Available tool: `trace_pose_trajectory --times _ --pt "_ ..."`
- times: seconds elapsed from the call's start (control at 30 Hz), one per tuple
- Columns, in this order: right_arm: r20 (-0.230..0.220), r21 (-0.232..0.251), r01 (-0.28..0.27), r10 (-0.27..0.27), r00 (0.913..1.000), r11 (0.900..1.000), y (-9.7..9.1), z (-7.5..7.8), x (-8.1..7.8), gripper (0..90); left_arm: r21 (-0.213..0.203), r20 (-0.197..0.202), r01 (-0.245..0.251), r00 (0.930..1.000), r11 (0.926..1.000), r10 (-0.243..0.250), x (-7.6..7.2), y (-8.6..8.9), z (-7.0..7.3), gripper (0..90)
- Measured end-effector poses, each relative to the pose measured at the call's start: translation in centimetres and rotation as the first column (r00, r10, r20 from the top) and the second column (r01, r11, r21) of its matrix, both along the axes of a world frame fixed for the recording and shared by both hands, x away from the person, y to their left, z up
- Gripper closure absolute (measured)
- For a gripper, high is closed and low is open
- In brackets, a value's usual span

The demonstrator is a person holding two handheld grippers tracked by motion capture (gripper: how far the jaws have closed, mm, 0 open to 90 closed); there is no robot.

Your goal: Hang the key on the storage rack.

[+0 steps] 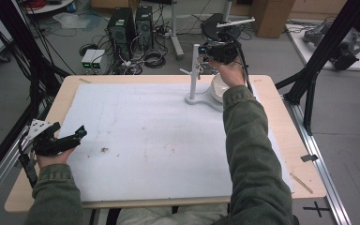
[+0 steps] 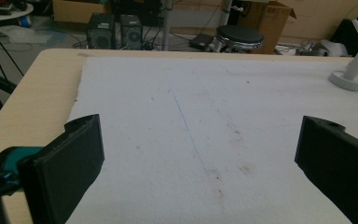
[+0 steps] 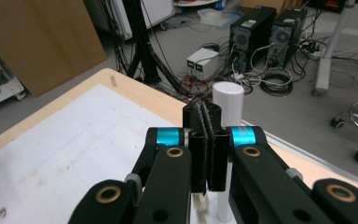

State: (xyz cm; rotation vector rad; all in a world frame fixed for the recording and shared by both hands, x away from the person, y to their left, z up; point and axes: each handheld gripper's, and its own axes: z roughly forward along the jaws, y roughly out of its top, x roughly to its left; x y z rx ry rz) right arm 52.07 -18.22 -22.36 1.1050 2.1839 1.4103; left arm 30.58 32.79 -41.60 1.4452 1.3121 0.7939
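Table [image 1: 281, 154]: pale wood top, covered by a white foam sheet [image 1: 154, 140].
Stand [image 1: 194, 75]: white upright post with side pegs on a rounded base, at the far right of the sheet; a white cup [image 1: 218, 86] sits by its base, partly behind the right hand.
Right gripper [image 1: 205, 60]: at the top of the post, jaws pressed together; whether something thin is pinched there, I cannot tell.
Left gripper [image 1: 77, 136]: near left edge of the sheet, jaws spread wide, nothing between them.
Risk: judged from here, a sideways pull at the post top could tip the stand, since only the base weight steadies it and the left gripper is well apart.
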Motion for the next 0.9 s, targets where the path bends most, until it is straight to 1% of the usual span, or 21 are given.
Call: trace_pose_trajectory --times 0.03,0.1,0.23,0.37,0.53,0.6,0.63,0.67,0.73,0.8,0.83,0.9 --pt "0.003 0.001 0.000 0.000 1.0000 1.0000 0.2 0.0 0.1 89.8 0.001 -0.001 0.001 1.0000 1.0000 -0.001 0.0 0.0 0.0 1.7" --pt "0.006 -0.013 -0.002 0.002 1.0000 0.9999 0.7 -0.2 0.3 89.8 0.001 0.000 0.002 1.0000 1.0000 -0.002 0.0 0.0 0.0 1.7" --pt "0.006 -0.024 0.010 -0.010 0.9999 0.9997 1.4 -0.8 0.7 89.8 -0.001 0.002 0.000 1.0000 1.0000 0.000 0.1 0.0 0.0 1.7" --pt "0.017 -0.026 0.026 -0.026 0.9995 0.9993 1.6 -1.2 1.1 89.7 -0.004 0.002 -0.001 1.0000 1.0000 0.001 0.1 0.1 0.0 1.7" --pt "0.011 -0.040 0.025 -0.025 0.9996 0.9989 1.9 -1.4 1.0 89.6 -0.003 0.000 -0.002 1.0000 1.0000 0.002 0.2 0.1 -0.1 1.7" --pt "0.002 -0.031 0.031 -0.031 0.9995 0.9990 1.9 -1.3 0.8 89.4 0.004 -0.002 0.000 1.0000 1.0000 0.000 0.2 0.0 -0.1 1.7" --pt "-0.003 -0.016 0.025 -0.025 0.9997 0.9995 1.8 -1.2 0.8 89.2 0.009 -0.005 0.003 1.0000 1.0000 -0.003 0.2 -0.1 -0.1 1.7" --pt "-0.007 -0.002 0.023 -0.023 0.9997 0.9997 1.7 -1.1 0.7 87.2 0.011 -0.005 0.004 1.0000 0.9999 -0.004 0.1 -0.1 -0.1 1.7" --pt "-0.006 0.005 0.040 -0.040 0.9992 0.9992 1.6 -0.8 0.4 79.7 0.013 -0.003 0.005 1.0000 0.9999 -0.005 0.1 -0.2 -0.1 1.7" --pt "0.002 -0.004 0.066 -0.066 0.9978 0.9978 1.6 -0.6 0.1 68.8 0.013 -0.002 0.003 1.0000 0.9999 -0.003 0.0 -0.2 0.0 1.7" --pt "0.008 -0.011 0.076 -0.076 0.9971 0.9971 1.5 -0.5 -0.1 64.8 0.014 -0.004 0.003 1.0000 0.9999 -0.003 0.0 -0.2 0.0 1.7" --pt "0.010 -0.012 0.087 -0.087 0.9962 0.9961 1.4 -0.3 -0.3 57.8 0.014 -0.003 0.002 1.0000 0.9999 -0.002 0.0 -0.2 0.0 1.7"
